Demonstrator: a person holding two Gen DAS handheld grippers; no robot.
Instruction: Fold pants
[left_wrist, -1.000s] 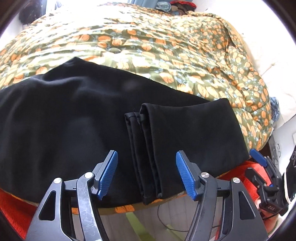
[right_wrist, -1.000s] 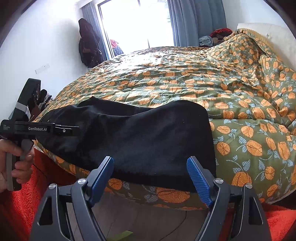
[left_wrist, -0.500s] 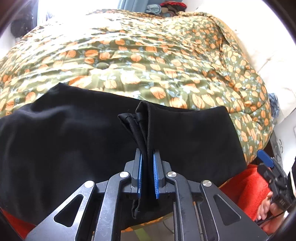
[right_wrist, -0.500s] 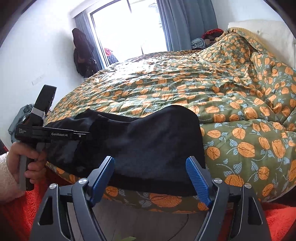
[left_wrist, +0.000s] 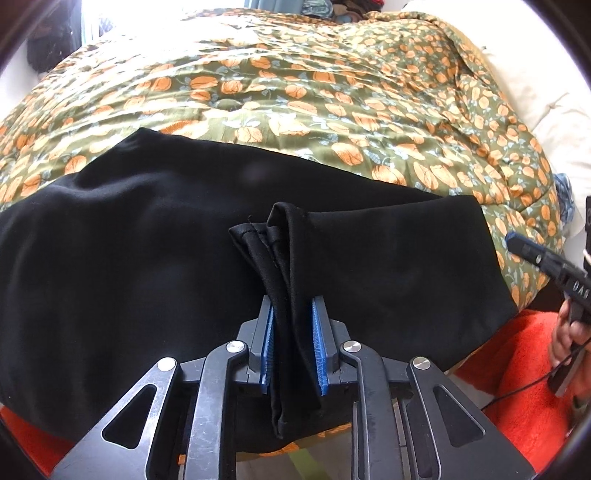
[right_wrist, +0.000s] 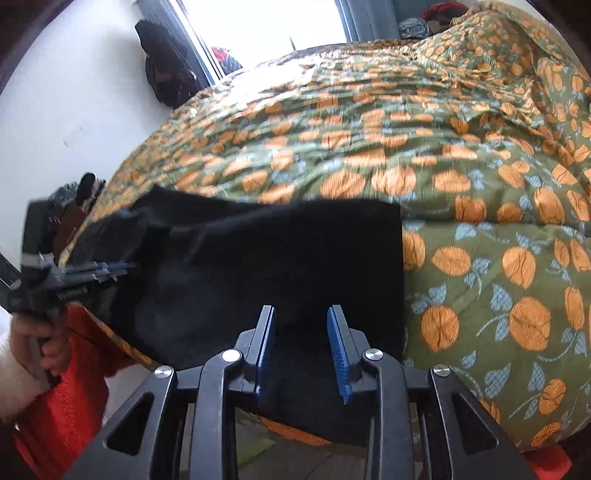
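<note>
Black pants (left_wrist: 129, 240) lie across the near edge of the bed, partly folded. My left gripper (left_wrist: 293, 347) is shut on the bunched hem ends of the pant legs (left_wrist: 275, 240), which stand up between the blue pads. In the right wrist view the pants (right_wrist: 266, 266) show as a dark slab. My right gripper (right_wrist: 301, 350) is around their near edge by the right corner, jaws narrowed with a gap still between the pads. The left gripper also shows at the left of this view (right_wrist: 92, 277), pinching cloth.
The bed carries a green quilt with orange fruit print (left_wrist: 332, 92), rumpled at the far right. A red-orange blanket or rug (left_wrist: 517, 369) lies below the bed edge. A dark coat (right_wrist: 166, 74) hangs by the window.
My right gripper moved in onto the pants' near edge and its jaws closed most of the way. My left gripper shut on the hems a second ago and now holds them.
</note>
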